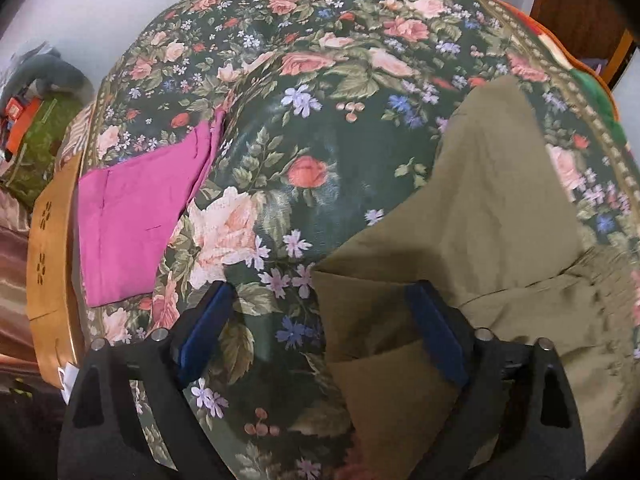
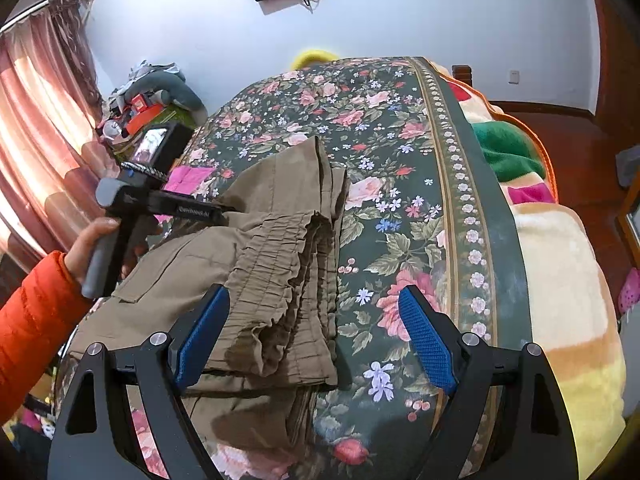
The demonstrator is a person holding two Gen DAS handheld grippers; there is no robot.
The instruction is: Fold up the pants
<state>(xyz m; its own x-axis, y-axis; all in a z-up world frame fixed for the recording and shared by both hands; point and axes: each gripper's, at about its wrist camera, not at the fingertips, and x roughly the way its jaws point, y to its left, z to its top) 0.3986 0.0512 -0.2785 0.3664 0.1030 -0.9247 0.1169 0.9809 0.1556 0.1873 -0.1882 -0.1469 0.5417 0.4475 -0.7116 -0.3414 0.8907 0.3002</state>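
Observation:
The olive-khaki pants lie folded on the floral bedspread, gathered elastic waistband toward the right gripper. In the left wrist view the pants fill the right half. My left gripper is open, its right finger over the pants' folded edge, its left finger over bare bedspread. It also shows in the right wrist view, held by a hand in an orange sleeve, over the pants' left side. My right gripper is open above the waistband's right edge, holding nothing.
A folded magenta garment lies at the bed's left edge by a wooden bed frame. A striped fleece blanket hangs on the right side. Clutter and pink curtains stand at the left.

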